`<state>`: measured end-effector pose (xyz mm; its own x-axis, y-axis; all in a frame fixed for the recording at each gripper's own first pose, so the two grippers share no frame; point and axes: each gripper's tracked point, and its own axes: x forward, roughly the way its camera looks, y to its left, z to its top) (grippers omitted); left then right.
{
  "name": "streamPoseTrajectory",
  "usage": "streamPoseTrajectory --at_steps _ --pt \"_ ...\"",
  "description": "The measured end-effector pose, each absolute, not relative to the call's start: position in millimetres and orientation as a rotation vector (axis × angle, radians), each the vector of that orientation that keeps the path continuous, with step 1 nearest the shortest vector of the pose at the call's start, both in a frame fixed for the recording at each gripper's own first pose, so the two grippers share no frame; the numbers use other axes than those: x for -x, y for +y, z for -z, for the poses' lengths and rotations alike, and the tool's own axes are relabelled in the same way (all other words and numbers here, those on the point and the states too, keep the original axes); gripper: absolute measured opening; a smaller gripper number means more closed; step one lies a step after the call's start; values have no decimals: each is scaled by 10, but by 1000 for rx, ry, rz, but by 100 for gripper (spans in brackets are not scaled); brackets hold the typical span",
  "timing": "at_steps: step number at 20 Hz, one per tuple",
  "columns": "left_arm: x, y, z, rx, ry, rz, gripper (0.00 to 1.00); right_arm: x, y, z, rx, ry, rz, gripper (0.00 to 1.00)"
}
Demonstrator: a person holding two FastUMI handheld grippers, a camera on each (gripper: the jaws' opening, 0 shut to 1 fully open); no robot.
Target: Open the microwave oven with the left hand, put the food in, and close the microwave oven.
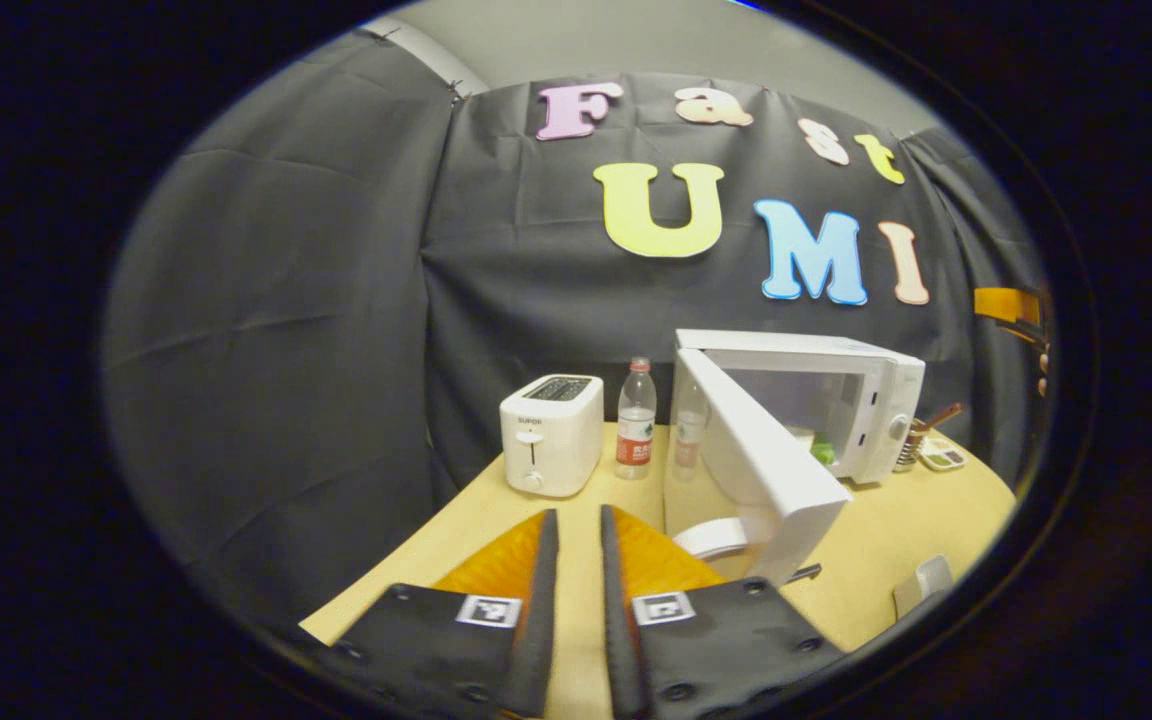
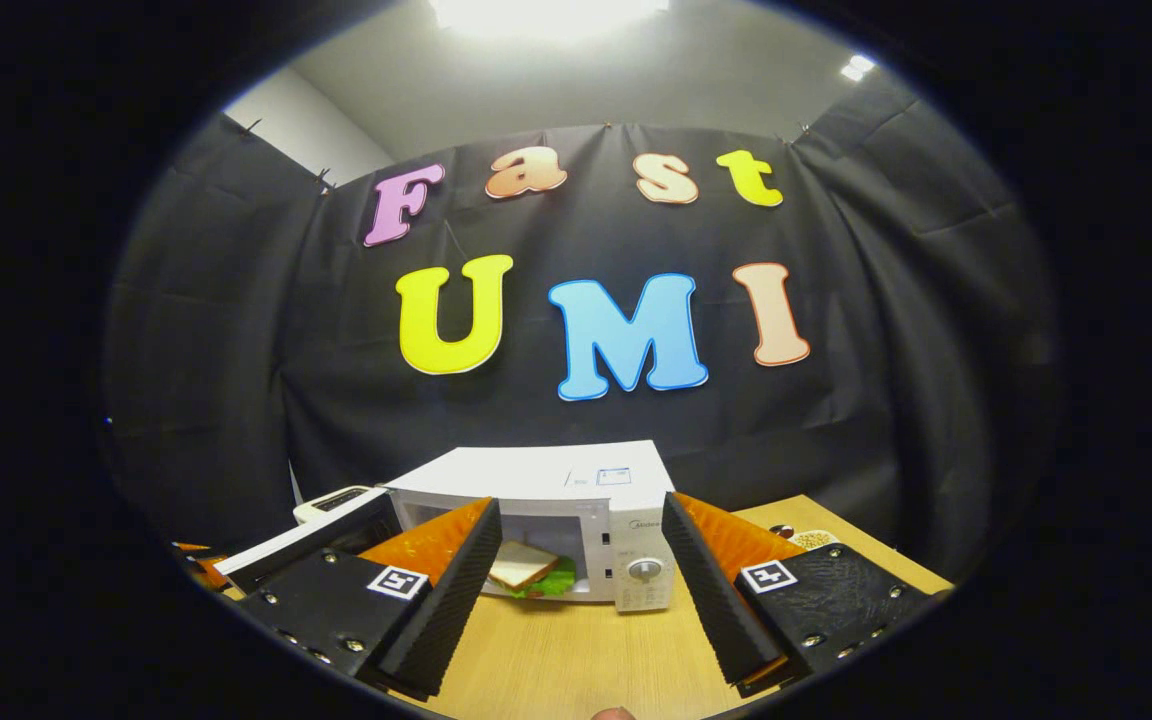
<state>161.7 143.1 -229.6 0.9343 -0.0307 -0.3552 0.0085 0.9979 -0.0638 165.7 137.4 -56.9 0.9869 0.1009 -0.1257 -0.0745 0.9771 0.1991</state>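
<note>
Sandwich (image 2: 526, 570) in boxy white microwave (image 2: 576, 480)

Around me: black cloth wall (image 2: 886, 330), grey ceiling (image 2: 576, 80) with bright lamp (image 2: 546, 12), pale wooden tabletop (image 1: 896, 540).

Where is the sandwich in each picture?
Left gripper view: the sandwich is right of centre, a green bit peeking out behind the open door of the microwave oven.
Right gripper view: it is low in the middle, inside the oven, seen between the right tongs.
Shared landmark: the oven's round knob, just right of the sandwich in both views.
</note>
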Motion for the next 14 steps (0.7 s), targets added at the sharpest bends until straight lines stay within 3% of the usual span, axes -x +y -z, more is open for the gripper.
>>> streamPoseTrajectory --at_steps 2,7,8,10,11,14 --pt "-1571 1274 2307 74 377 55 14 -1563 1234 547 -201 136 -76 98" --pt "-1473 1060 2324 75 398 72 11 -1333 944 509 -186 135 -68 98" --pt "-1448 1023 2322 64 400 71 1 -1270 876 517 -184 134 -65 98" --pt "-1422 894 2297 59 401 86 2 -1149 732 510 -178 134 -60 98" --pt "-1414 814 2277 60 401 99 8 -1090 656 510 -173 136 -57 98" --pt "-1403 558 2231 43 393 130 8 -900 438 516 -171 137 -49 98"
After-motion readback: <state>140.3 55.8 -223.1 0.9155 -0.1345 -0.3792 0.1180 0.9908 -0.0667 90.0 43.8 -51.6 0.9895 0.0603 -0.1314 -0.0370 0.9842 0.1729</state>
